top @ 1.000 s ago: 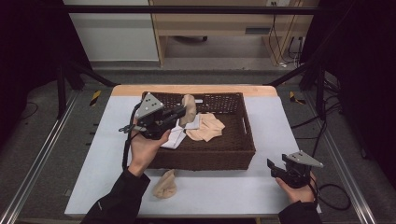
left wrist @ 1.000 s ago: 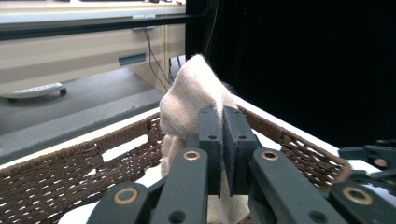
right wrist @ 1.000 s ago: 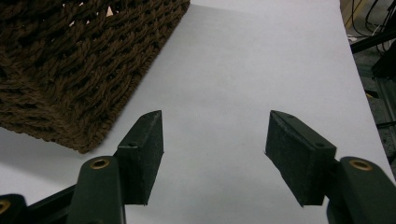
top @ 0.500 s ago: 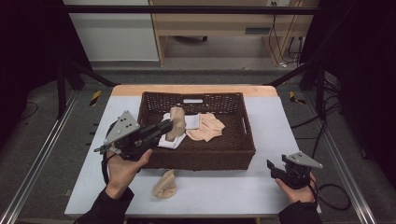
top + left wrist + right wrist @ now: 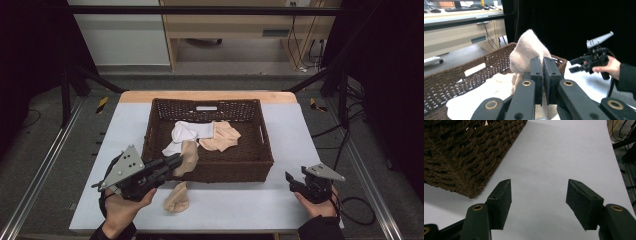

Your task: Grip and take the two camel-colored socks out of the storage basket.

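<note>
Jaws of the left gripper (image 5: 172, 162) pinch a beige sock (image 5: 186, 159) draped over the front rim of the wicker basket (image 5: 252, 165). Right gripper (image 5: 296, 181) rests wide apart on the desk (image 5: 125, 125), holding nothing.

You've got a white cloth (image 5: 192, 131) and another beige sock (image 5: 222, 137) in there, plus one sock (image 5: 177, 198) lying on the table (image 5: 125, 120).
</note>
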